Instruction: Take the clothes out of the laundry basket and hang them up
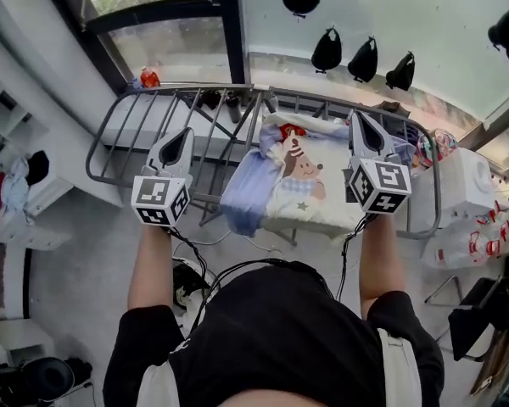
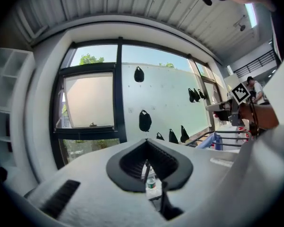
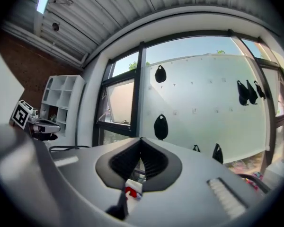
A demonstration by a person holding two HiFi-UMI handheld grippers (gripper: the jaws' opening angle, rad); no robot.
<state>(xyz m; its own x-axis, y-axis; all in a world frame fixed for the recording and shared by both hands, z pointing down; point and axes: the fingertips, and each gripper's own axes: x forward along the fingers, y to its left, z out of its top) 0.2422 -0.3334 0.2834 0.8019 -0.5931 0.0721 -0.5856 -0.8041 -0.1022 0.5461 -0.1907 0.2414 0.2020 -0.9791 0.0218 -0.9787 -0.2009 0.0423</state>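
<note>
A cream garment with a bear print (image 1: 310, 185) and a pale blue side (image 1: 244, 192) lies draped over the grey drying rack (image 1: 144, 117); the blue cloth (image 2: 212, 140) also shows in the left gripper view. Both grippers are held up level over the rack, one on each side of the garment. My left gripper (image 1: 183, 136) is shut and nothing is between its jaws (image 2: 146, 144). My right gripper (image 1: 360, 119) is shut and empty too (image 3: 141, 142). Each gripper view shows the other gripper's marker cube at its edge. No laundry basket is in view.
Black pouches (image 1: 327, 51) hang on the pale wall behind the rack, beside a dark window frame (image 1: 229, 24). A heap of coloured clothes (image 1: 428, 147) and a white box (image 1: 468, 185) sit at the right. White shelves (image 1: 17, 202) stand at the left.
</note>
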